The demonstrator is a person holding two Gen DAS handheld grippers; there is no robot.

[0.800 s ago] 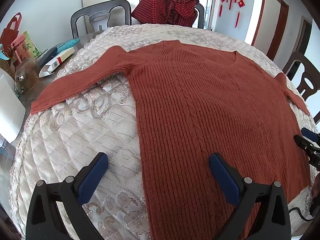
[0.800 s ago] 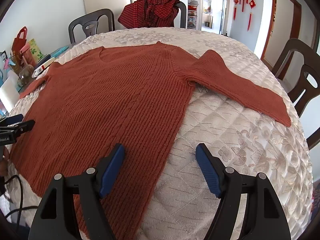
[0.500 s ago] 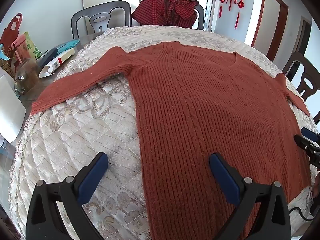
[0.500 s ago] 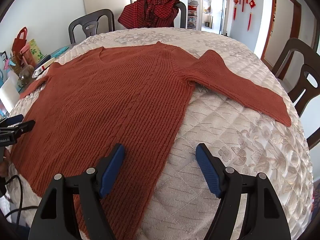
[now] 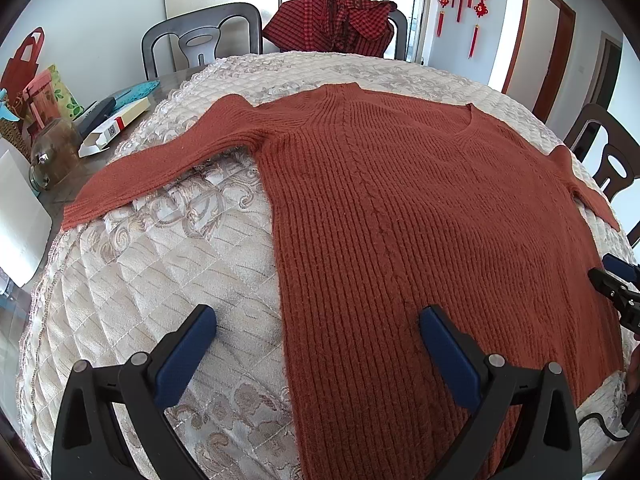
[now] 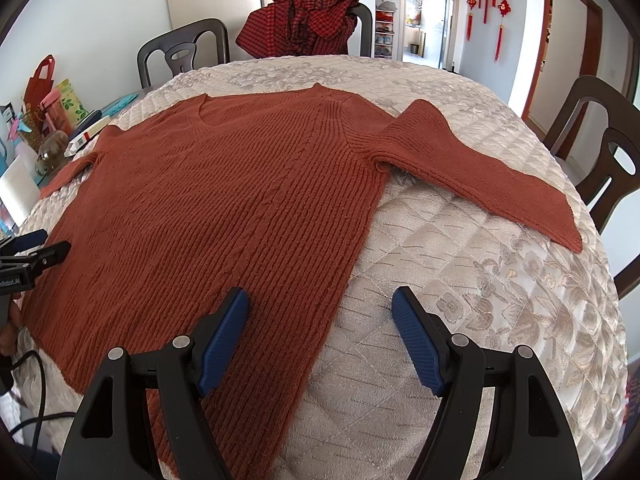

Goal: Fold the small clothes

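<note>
Nothing has changed across the last second: both views match the earlier ones, the sweater has not shifted, and neither tool has moved. So the fold has not started yet.

The rust-red knit sweater (image 5: pixel 420 216) lies flat, face up, on the quilted surface (image 5: pixel 152 264), neckline away from the cameras, hem nearest. Both sleeves are spread out to the sides: left sleeve (image 5: pixel 168 164) reaching toward the clutter at the surface's edge, right sleeve (image 6: pixel 480 168) angled out over bare quilt.

Left hand-held gripper (image 5: pixel 316 340) is spread wide, empty, hovering over the sweater's left side edge near the hem; one finger sits above quilt, the other above knit. Right hand-held gripper (image 6: pixel 320 332) is also spread, empty, straddling the right side edge the same way. Neither touches the fabric, as far as I can tell.

Judgement: garment laid out, ready for the first fold, probably sleeves or sides inward. A checked red garment (image 5: pixel 332 20) hangs on a chair behind, likely next.
</note>
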